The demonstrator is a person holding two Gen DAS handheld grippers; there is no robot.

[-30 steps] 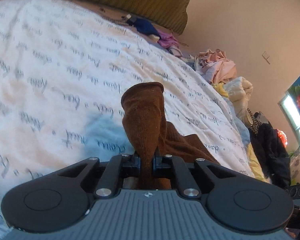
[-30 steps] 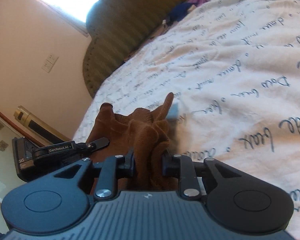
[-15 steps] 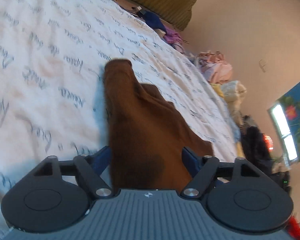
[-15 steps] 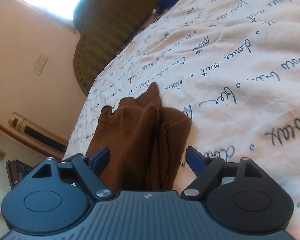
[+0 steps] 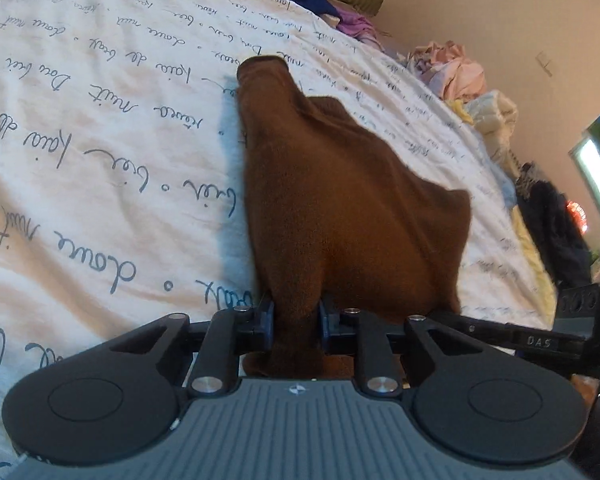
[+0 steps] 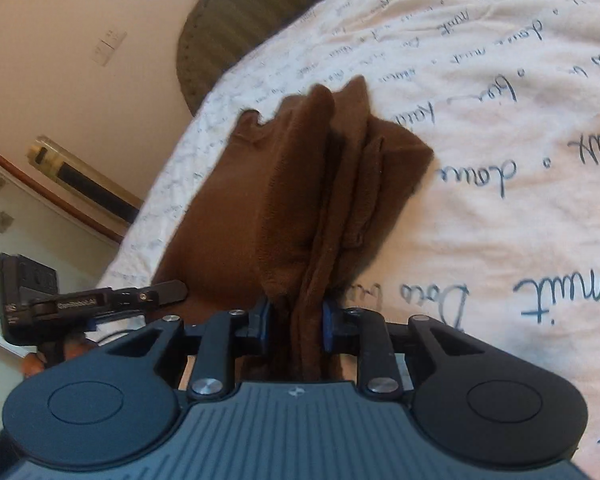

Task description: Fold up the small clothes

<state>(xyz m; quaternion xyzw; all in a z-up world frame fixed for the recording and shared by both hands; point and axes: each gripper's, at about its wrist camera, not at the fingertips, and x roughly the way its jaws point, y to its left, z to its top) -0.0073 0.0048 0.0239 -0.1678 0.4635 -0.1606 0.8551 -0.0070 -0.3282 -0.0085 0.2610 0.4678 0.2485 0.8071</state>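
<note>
A brown fleece garment (image 5: 340,200) lies bunched on the white bedspread with blue script (image 5: 100,140), one narrow end pointing away. My left gripper (image 5: 296,322) is at its near edge. The jaws are closing, and a thick fold of the cloth sits between the blue pads, which touch it on both sides. In the right wrist view the same garment (image 6: 300,180) shows several lengthwise folds. My right gripper (image 6: 296,322) is closing too, its pads pressing a bundle of those folds. One of the left gripper's fingers (image 6: 156,292) shows at the garment's left side.
A heap of pink and pale clothes (image 5: 460,72) lies along the bed's far right edge, with blue and purple items (image 5: 328,8) by the green headboard (image 6: 240,20). Dark clothing (image 5: 548,220) hangs beyond the bed. The bedspread (image 6: 500,120) stretches bare to the right.
Both grippers held the garment raised, then opened wide as it settled on the bed. Now both have closed again on its near edge, lower and nearer to the bedspread.
</note>
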